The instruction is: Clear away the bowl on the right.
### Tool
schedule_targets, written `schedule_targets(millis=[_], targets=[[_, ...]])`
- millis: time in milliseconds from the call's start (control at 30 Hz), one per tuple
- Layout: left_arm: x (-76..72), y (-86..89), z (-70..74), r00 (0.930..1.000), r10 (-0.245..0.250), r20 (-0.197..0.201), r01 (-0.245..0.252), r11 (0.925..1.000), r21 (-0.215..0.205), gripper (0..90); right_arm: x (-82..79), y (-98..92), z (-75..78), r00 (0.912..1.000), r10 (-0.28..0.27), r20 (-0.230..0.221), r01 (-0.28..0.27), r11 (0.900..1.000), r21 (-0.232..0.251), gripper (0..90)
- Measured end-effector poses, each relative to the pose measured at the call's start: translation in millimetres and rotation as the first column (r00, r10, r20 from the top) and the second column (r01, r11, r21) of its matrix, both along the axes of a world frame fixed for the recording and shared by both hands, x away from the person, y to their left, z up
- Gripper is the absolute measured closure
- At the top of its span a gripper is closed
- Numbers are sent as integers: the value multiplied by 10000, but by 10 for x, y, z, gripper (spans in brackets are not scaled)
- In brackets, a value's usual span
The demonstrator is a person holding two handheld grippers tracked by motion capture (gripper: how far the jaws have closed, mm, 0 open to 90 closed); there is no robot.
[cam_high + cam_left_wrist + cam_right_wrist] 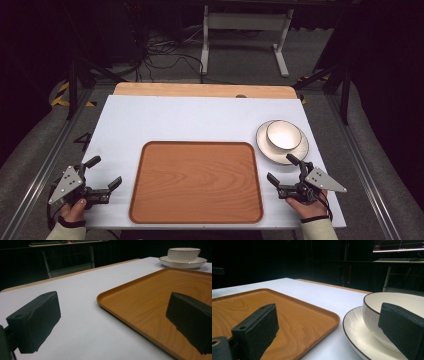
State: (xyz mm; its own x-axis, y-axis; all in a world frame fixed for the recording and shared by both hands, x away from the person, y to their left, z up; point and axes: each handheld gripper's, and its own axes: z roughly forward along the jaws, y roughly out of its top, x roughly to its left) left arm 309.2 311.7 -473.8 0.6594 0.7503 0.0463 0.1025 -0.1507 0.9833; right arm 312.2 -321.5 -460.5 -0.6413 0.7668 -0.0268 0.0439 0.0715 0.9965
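Note:
An empty wooden tray (196,182) lies at the near middle of the white table. To its right a white bowl (283,134) sits on a white plate (265,147). My left gripper (106,170) rests at the tray's left edge, open, with nothing between its jaws. My right gripper (280,167) hovers just in front of the plate, open and empty. In the left gripper view the tray (155,295) runs ahead, with the bowl (183,253) far off. The right gripper view has the tray (294,312) on the left and the bowl (374,315) close on the right, on its plate (354,330).
The white tabletop (190,120) has a wooden strip (200,90) along its far edge. Beyond stand a white table frame (245,22) and floor cables (165,55). Metal rails (45,155) run along both sides.

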Motion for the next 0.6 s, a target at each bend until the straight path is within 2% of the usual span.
schedule_targets(millis=[133,333,600], targets=[[3,5,3,10000,-19,-59,19,10000,33,3,18,-5,4,9999,-13,-170,13,10000,13,30],[6,3,3,10000,7,-71,-7,10000,25,3,12,7,6,9999,-21,-155,21,10000,-37,36],[10,9,5,9999,-44,-110,45,10000,15,3,11,9,6,9997,256,-52,-257,9995,-161,96]])
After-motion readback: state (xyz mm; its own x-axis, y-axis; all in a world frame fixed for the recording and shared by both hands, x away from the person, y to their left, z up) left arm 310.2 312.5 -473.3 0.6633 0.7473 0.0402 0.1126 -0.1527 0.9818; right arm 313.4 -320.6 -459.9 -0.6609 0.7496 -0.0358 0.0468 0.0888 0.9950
